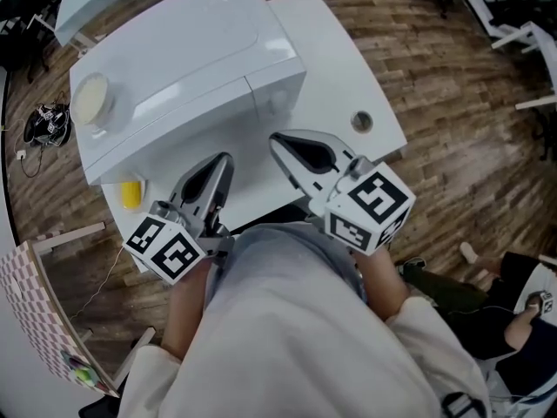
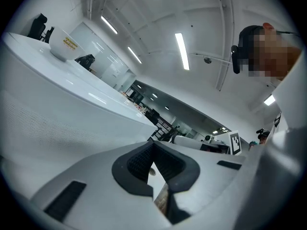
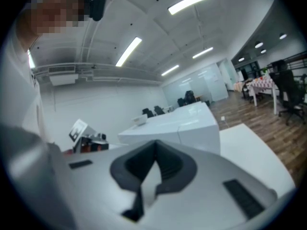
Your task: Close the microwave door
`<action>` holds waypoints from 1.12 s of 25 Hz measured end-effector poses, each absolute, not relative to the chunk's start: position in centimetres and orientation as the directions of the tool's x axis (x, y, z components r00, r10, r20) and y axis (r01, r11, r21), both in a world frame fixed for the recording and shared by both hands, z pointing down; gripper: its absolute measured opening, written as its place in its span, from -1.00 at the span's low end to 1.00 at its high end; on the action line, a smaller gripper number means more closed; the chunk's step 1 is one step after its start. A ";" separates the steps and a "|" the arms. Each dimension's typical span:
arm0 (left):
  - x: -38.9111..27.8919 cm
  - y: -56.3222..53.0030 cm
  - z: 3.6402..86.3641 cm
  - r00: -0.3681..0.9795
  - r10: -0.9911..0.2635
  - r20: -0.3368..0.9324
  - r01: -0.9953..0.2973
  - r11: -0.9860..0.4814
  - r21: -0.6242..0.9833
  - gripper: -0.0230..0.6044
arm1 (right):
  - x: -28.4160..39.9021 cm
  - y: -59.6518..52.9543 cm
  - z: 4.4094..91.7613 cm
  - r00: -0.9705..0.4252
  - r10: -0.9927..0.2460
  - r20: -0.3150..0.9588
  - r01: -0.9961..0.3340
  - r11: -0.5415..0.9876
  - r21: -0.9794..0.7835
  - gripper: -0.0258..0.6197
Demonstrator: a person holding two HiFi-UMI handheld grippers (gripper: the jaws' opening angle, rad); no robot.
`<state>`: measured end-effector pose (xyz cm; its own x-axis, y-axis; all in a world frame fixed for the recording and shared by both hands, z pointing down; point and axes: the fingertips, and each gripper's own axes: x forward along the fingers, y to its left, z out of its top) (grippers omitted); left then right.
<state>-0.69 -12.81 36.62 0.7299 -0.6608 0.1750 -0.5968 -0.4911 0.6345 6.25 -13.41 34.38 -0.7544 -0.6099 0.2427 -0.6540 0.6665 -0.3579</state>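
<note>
A white microwave [image 1: 187,55] stands on a white table [image 1: 339,68], its front turned toward me. Its door [image 1: 187,133] lies flush with the body, next to the control panel [image 1: 278,94]. My left gripper [image 1: 224,160] is shut and empty, its tips close in front of the door's lower edge. My right gripper [image 1: 277,139] is also shut and empty, just below the panel's corner. In the left gripper view the microwave [image 2: 53,114] fills the left side beyond the gripper [image 2: 152,145]. The right gripper view shows the microwave [image 3: 184,123] ahead of the gripper [image 3: 154,146].
A pale bowl [image 1: 90,100] sits on the microwave's top at the left. A yellow object [image 1: 130,193] lies on the table by the microwave's left front corner. The table has a round cable hole [image 1: 362,122] at the right. Wooden floor surrounds the table.
</note>
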 end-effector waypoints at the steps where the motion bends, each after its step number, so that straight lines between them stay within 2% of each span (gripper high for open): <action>1: -0.5 -12.6 36.6 0.732 -0.658 0.174 -0.595 -0.494 0.634 -0.88 | 6.6 -13.1 34.3 -0.754 -0.610 0.244 -0.655 0.668 -0.354 -0.86; 13: 1.2 -10.6 35.6 0.772 -0.621 0.138 -0.528 -0.505 0.683 -0.87 | 9.0 -10.0 34.0 -0.745 -0.607 0.278 -0.667 0.677 -0.311 -0.86; 28: 1.2 -9.9 36.6 0.787 -0.598 0.153 -0.511 -0.493 0.704 -0.88 | 9.4 -9.0 34.1 -0.737 -0.617 0.278 -0.675 0.648 -0.353 -0.86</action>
